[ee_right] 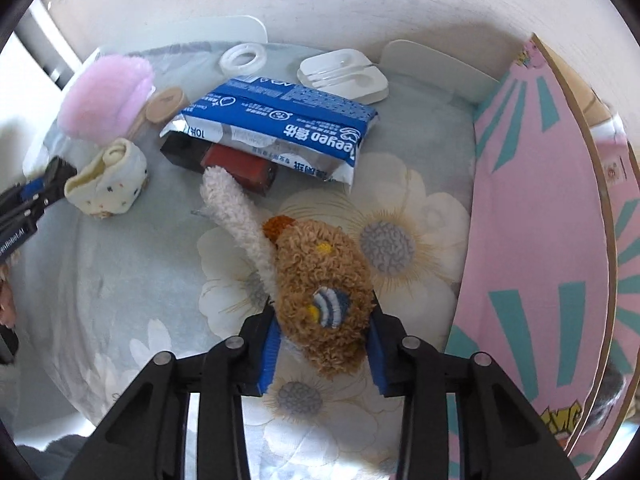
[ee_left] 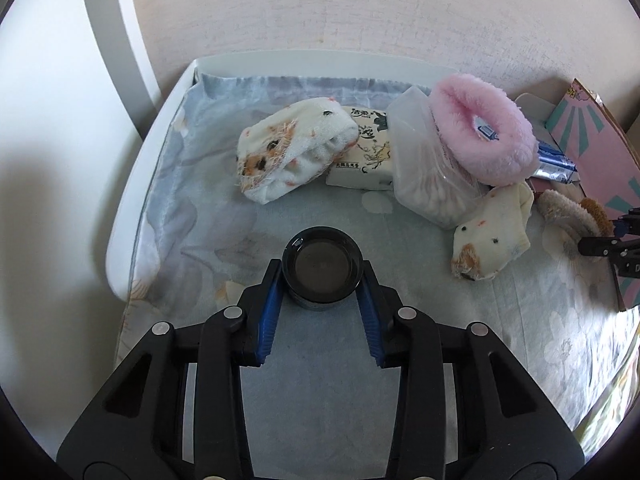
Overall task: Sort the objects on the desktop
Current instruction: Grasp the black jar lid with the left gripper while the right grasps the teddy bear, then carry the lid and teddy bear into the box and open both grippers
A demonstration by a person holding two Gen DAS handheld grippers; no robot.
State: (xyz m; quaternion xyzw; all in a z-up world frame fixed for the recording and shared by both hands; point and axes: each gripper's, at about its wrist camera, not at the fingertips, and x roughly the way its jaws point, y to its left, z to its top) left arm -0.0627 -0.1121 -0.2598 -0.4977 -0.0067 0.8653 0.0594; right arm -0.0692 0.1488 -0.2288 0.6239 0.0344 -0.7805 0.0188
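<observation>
Grasp step of the sort, both hands loaded. Left gripper (ee_left: 322, 280): fingers pinching the round dark jar (ee_left: 322, 270), which sits on the floral cloth (ee_left: 192, 216) w/ the white hamster sock (ee_left: 294, 150) beyond it. Right gripper (ee_right: 322, 326): fingers clamped on the brown plush sock (ee_right: 320, 280), nearer than the blue wipes pack (ee_right: 280, 128). Next, I'd guess: lift both straight up, clear of clutter, then carry each to its spot
</observation>
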